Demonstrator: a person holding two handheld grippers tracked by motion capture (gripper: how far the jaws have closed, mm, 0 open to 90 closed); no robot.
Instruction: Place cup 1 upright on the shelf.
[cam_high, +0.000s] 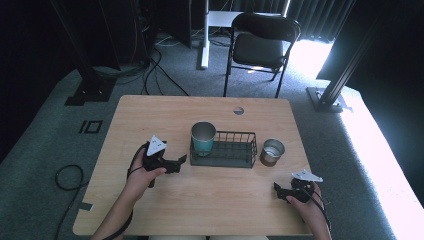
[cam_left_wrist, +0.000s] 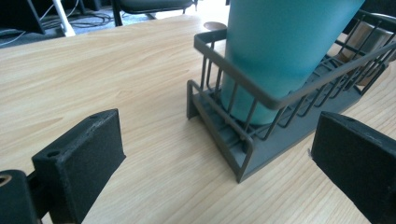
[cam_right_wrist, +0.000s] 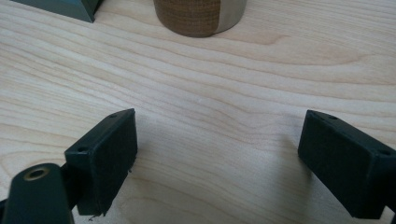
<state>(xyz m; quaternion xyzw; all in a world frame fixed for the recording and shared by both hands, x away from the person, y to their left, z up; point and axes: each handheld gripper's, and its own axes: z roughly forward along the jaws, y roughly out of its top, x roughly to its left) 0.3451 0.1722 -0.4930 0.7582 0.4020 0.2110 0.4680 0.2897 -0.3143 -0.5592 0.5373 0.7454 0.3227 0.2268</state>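
Basket: a dark wire basket (cam_high: 231, 152) sits at the middle of the wooden bench (cam_high: 150, 120); its near corner (cam_left_wrist: 243, 154) fills the left gripper view.
Teal cup: a teal cup (cam_high: 203, 138) stands upright inside the basket, at the basket's left end; seen close (cam_left_wrist: 285, 51), its base rests on the basket floor behind the wire wall.
Brown cup: a short metal cup with a brown band (cam_high: 272, 152) stands on the bench just beside the basket's right end, outside it; its lower part (cam_right_wrist: 198, 16) shows at the top of the right gripper view.
Left hand-held gripper: the left hand-held gripper (cam_high: 181, 161), held in the person's left hand (cam_high: 142, 175), hovers just left of the basket, pointed at the basket's left end. Its jaws are spread wide (cam_left_wrist: 215, 163) with nothing between them but bare bench, and the basket corner lies just ahead.
Right hand-held gripper: the right hand-held gripper (cam_high: 277, 189), held in the person's right hand (cam_high: 307, 202), lies near the bench's front edge, in front of the basket's right end and apart from the brown cup. Its jaws stand spread (cam_right_wrist: 217, 158), holding nothing.
Background: a black folding chair (cam_high: 260, 42) stands on the carpet beyond the basket's far side.
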